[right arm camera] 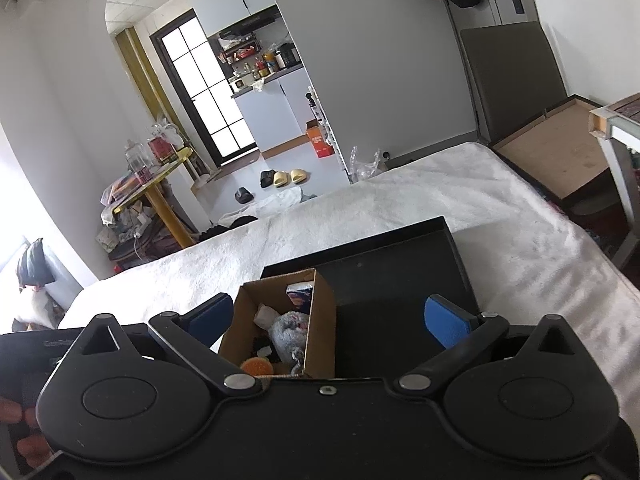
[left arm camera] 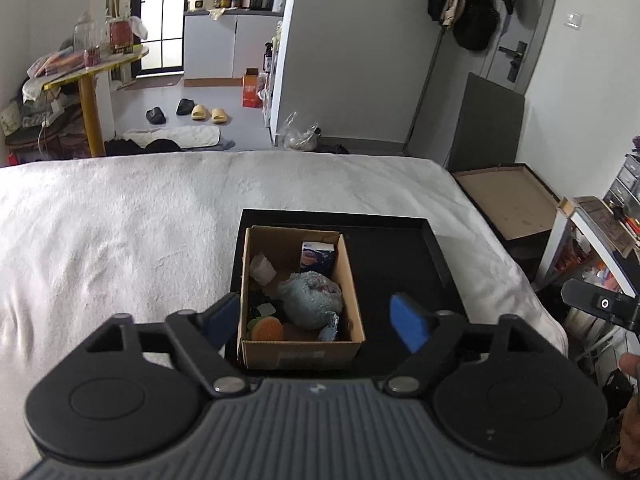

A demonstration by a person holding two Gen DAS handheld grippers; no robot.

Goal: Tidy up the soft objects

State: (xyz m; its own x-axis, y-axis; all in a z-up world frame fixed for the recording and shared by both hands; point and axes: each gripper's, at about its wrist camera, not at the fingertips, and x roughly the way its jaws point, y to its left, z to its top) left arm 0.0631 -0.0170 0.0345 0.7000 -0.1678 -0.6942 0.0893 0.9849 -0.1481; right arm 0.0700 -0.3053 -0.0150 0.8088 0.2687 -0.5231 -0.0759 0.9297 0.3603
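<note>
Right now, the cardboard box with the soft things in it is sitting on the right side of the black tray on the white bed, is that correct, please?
Not quite: the cardboard box sits on the left side of the black tray, not the right; the tray's right part is bare. The left wrist view shows it. The rest holds: the soft things are in the box, and the tray lies on the white bed.

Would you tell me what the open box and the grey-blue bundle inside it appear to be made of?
The open box looks like plain brown corrugated cardboard, matte, with raw-cut edges. The grey-blue bundle seems a fluffy terry or chenille cloth, going by its nubby, crumpled surface; the exact fibre is unclear.
</note>
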